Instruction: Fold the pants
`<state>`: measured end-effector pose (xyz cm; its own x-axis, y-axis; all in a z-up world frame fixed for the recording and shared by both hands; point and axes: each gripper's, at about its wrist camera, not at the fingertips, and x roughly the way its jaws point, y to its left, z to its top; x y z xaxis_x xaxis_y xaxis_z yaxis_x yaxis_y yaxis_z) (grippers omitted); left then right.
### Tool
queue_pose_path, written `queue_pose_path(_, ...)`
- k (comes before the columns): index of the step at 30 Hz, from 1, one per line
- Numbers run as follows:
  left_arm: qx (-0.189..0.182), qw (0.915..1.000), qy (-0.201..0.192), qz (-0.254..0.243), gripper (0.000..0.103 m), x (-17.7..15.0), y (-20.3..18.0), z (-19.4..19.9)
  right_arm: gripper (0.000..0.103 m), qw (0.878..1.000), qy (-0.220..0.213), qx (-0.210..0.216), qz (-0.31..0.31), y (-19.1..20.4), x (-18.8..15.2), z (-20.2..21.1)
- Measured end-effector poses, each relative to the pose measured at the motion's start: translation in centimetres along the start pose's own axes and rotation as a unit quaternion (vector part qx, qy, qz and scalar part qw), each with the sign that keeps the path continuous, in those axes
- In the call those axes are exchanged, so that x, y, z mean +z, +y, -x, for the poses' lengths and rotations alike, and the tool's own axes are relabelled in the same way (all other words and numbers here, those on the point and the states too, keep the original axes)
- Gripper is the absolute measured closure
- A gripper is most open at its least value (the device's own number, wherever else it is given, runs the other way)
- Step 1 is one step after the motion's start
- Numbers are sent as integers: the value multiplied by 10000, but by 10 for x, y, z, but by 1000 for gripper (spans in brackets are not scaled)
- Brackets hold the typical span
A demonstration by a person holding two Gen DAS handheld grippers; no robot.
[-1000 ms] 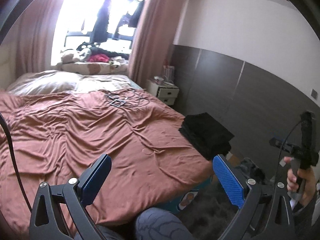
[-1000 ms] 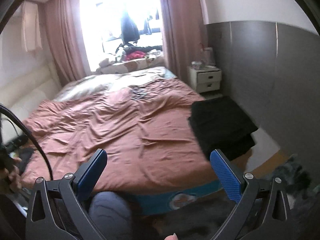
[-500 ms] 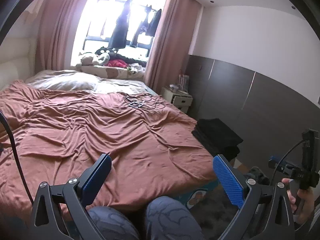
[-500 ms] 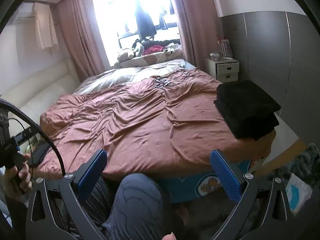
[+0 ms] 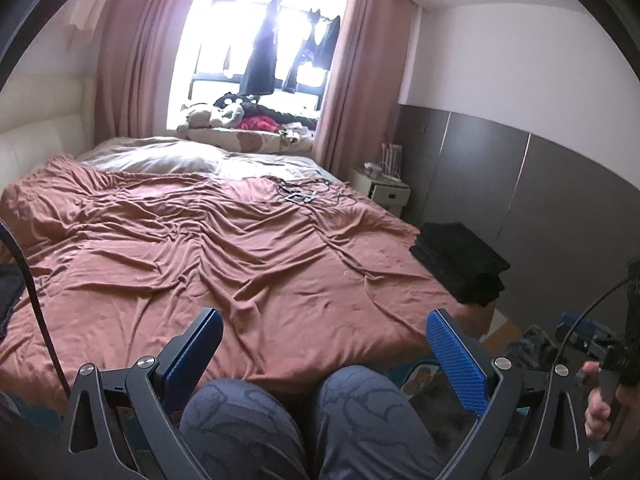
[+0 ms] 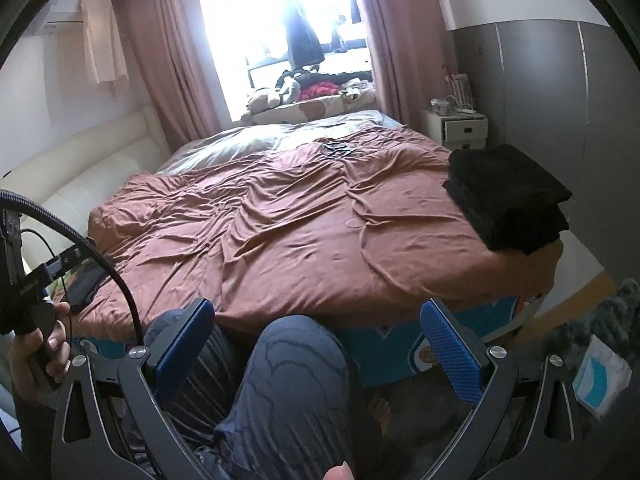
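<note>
A stack of folded black pants (image 5: 460,262) lies at the right front corner of the bed (image 5: 224,248); it also shows in the right wrist view (image 6: 508,200). My left gripper (image 5: 324,356) is open and empty, held above my knees in front of the bed. My right gripper (image 6: 316,344) is open and empty, also above my knees, well short of the black stack. A dark garment (image 6: 86,280) lies at the bed's left front edge.
The bed has a wrinkled rust-brown cover. Cables and a small device (image 5: 300,196) lie near its far side. A white nightstand (image 6: 456,128) stands at the far right by the grey wall panels. A rug and a blue-white bag (image 6: 598,380) are on the floor at right.
Both grippers have drawn back and lowered from the bed, so my knees now fill the lower view. Both stay open and empty. The black stack has not moved.
</note>
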<state>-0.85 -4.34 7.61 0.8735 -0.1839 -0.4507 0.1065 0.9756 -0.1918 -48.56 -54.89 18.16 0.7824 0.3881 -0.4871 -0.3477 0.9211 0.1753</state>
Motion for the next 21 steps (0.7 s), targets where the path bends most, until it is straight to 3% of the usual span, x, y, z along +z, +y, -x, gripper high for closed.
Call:
queue_pose_path(7,46,10000,16,13,1,-10,2,1,0,9996,-84,-237,156,6,-13,-4)
queue_pose_path(21,34,10000,13,-68,1,-11,2,4,0,9994,-206,-267,35,7,-15,0)
